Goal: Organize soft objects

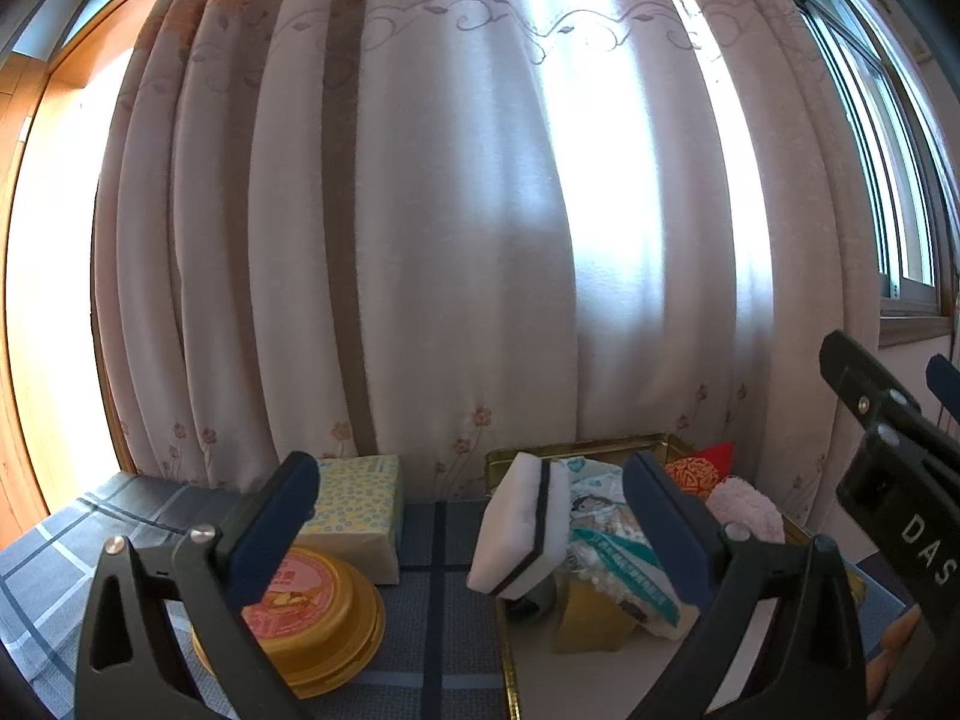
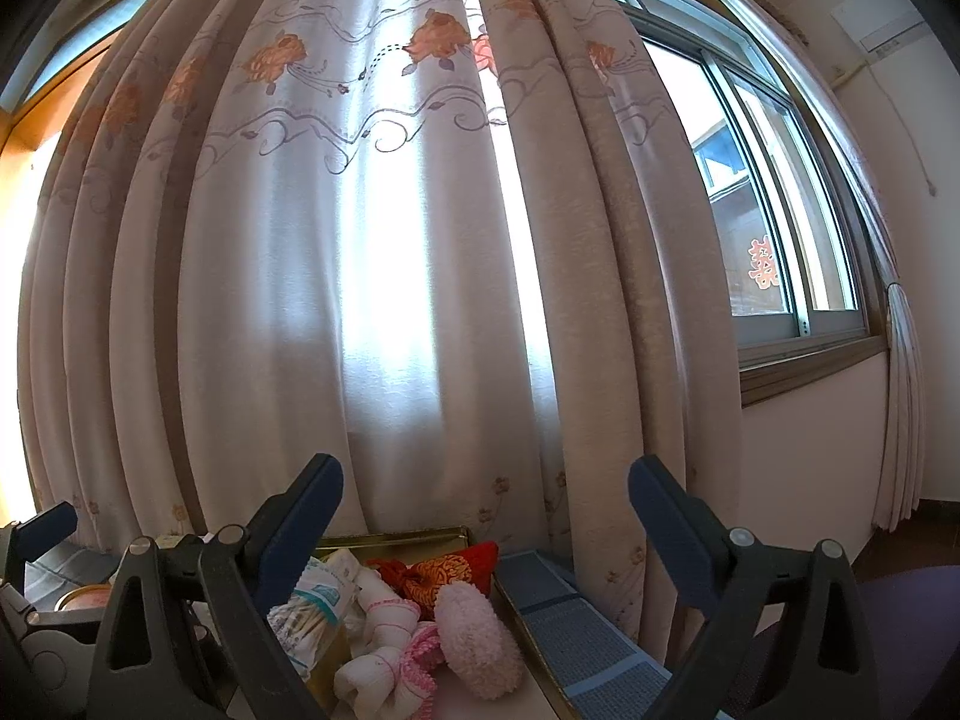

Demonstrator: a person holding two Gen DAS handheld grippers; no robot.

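- The table is covered with a blue-grey checked cloth [image 1: 432, 588], pushed right up against a long cream curtain [image 1: 420, 240] with orange flowers and a swirly vine border near the top.
- Daylight glows through the middle of the curtain. To the right there's a sliding window [image 2: 774, 228] with a red paper cutout stuck on the glass, a wooden sill under it, then a plain pale wall.
- A gold metal tray [image 1: 591, 443] sits on the right half of the table, its back rim just in front of the curtain.
- Inside the tray: a white sponge [image 1: 519, 525] with a dark stripe, tilted up on its edge, leaning by a plastic bag of cotton swabs [image 1: 612, 552].
- Further right in the tray there's a red and orange embroidered pouch [image 2: 438, 573], a fluffy pink puff [image 2: 474, 639] and a white and pink sock bundle [image 2: 384, 648], all bunched together and touching.
- Outside the tray, on the left of the cloth: a wrapped tissue pack [image 1: 354, 510] with a small blue ring pattern, and just in front of it a round gold tin [image 1: 312, 618] with a pink label.
- Left gripper [image 1: 471, 531]: jaws spread wide, nothing between them, hanging over the gap between tin and tray.
- Right gripper [image 2: 486, 525]: also wide apart and holding nothing, hovering above the right end of the tray.
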